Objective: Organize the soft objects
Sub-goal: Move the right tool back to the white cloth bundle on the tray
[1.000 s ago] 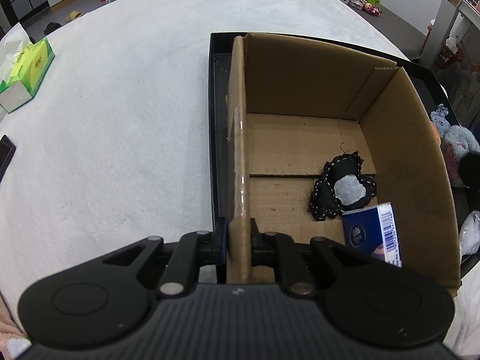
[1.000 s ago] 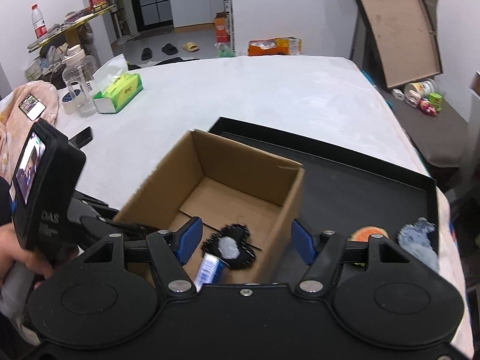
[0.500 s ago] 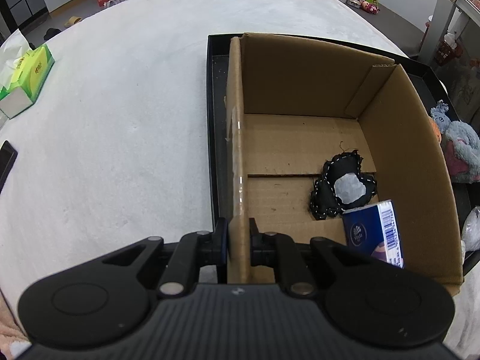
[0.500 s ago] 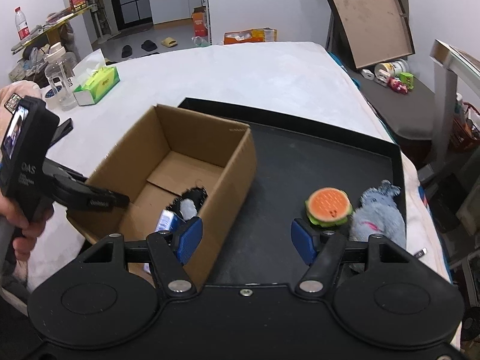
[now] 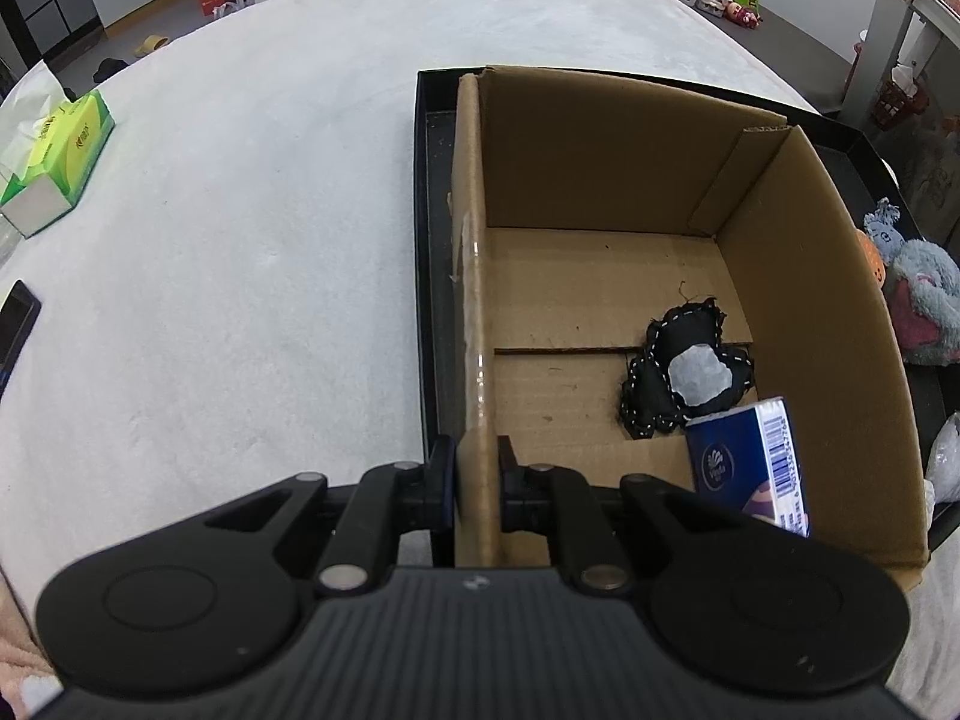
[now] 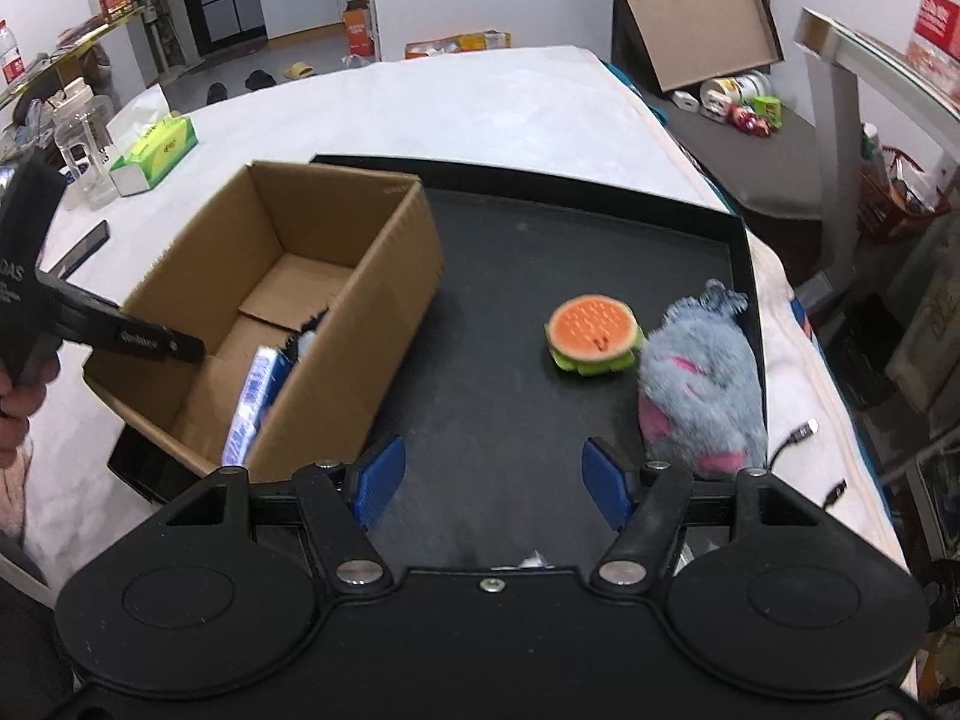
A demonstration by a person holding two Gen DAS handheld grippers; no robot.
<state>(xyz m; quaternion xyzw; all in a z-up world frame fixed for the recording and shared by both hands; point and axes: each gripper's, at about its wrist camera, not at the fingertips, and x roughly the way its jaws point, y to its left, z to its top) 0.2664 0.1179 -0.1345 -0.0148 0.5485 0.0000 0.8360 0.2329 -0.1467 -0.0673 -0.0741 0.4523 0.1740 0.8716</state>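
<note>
My left gripper (image 5: pixel 477 471) is shut on the near left wall of the open cardboard box (image 5: pixel 600 276), which stands on the black tray (image 6: pixel 540 276). Inside the box lie a black stitched soft toy with a grey patch (image 5: pixel 687 375) and a blue tissue pack (image 5: pixel 750 468). In the right wrist view my right gripper (image 6: pixel 492 480) hangs open over bare tray, nothing between its blue pads. Ahead and to its right sit a plush burger (image 6: pixel 593 335) and a grey-and-pink plush animal (image 6: pixel 699 390). The left gripper (image 6: pixel 192 351) shows there clamped on the box (image 6: pixel 336 300) wall.
A green tissue box (image 5: pixel 57 159) and a dark phone (image 5: pixel 15 324) lie on the white table at the left. A cable with a USB plug (image 6: pixel 801 432) trails off the tray's right side. A clear jar (image 6: pixel 84 138) stands beyond the green tissue box (image 6: pixel 156 153).
The right gripper has swung to the right, from over the box to over the open tray near the plush burger and grey plush. The left gripper and box have stayed put.
</note>
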